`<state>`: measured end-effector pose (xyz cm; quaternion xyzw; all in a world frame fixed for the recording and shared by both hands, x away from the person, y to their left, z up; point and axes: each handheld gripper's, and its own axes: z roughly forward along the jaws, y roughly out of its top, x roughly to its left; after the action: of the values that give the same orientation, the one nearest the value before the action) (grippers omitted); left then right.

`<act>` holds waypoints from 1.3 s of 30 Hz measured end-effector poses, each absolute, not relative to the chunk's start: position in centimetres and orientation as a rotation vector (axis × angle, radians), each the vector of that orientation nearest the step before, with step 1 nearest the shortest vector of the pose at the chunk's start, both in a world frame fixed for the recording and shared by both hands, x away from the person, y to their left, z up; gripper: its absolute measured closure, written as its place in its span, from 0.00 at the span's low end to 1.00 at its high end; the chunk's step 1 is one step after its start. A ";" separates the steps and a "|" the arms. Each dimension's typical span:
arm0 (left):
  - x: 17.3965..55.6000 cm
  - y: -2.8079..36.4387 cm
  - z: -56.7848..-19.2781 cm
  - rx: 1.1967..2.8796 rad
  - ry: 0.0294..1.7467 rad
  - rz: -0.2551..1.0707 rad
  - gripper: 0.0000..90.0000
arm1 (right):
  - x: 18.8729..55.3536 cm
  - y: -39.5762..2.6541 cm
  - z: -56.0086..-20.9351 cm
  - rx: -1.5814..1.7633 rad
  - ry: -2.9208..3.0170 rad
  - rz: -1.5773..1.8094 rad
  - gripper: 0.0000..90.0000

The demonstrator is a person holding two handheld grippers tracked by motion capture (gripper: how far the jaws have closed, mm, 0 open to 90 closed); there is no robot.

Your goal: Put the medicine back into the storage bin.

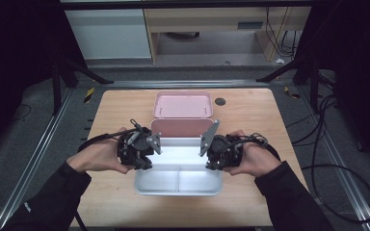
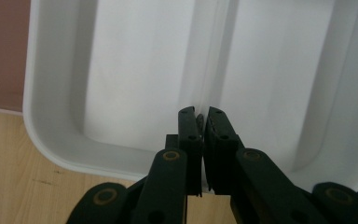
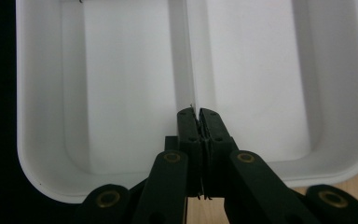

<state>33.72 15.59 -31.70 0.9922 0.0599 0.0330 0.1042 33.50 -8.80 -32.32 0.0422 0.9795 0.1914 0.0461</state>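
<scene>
A white two-compartment tray (image 1: 178,182) is held at both short ends, near the front of the wooden table. My left gripper (image 1: 152,156) is shut on the end of the tray's middle divider. In the left gripper view its jaws (image 2: 201,113) pinch that thin wall over the tray (image 2: 140,70). My right gripper (image 1: 207,157) is shut on the opposite end of the same divider. In the right gripper view its jaws (image 3: 197,112) are closed on the wall inside the tray (image 3: 126,84). Just behind the tray sits an open pink box (image 1: 180,127).
A pink lid (image 1: 182,104) lies behind the pink box. A small dark round thing (image 1: 220,101) rests on the table (image 1: 120,108) to the lid's right. Dark stands and cables flank the table on both sides.
</scene>
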 end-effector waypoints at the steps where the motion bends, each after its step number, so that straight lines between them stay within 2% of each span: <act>1: 33.4 15.6 -31.9 2.923 0.188 0.079 0.95 | 33.0 -8.9 -32.6 0.131 2.991 0.585 0.98; 12: 29.4 16.0 -34.9 2.898 0.246 0.002 0.94 | 29.0 -9.0 -35.7 0.113 3.043 0.616 0.99; 17: 28.5 16.2 -36.6 2.883 0.267 -0.020 0.94 | 28.5 -8.8 -37.5 0.117 3.074 0.611 0.99; 28: 30.7 15.5 -42.7 2.893 0.283 -0.061 0.93 | 29.7 -8.7 -43.0 0.147 3.094 0.539 0.98; 39: 32.1 14.7 -46.6 2.910 0.309 -0.102 0.93 | 31.3 -8.8 -47.3 0.215 3.115 0.462 0.97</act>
<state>32.12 14.66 -46.61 0.9882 0.1049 -0.0348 0.1064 31.26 -8.78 -47.26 0.0681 0.9868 0.1464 -0.0075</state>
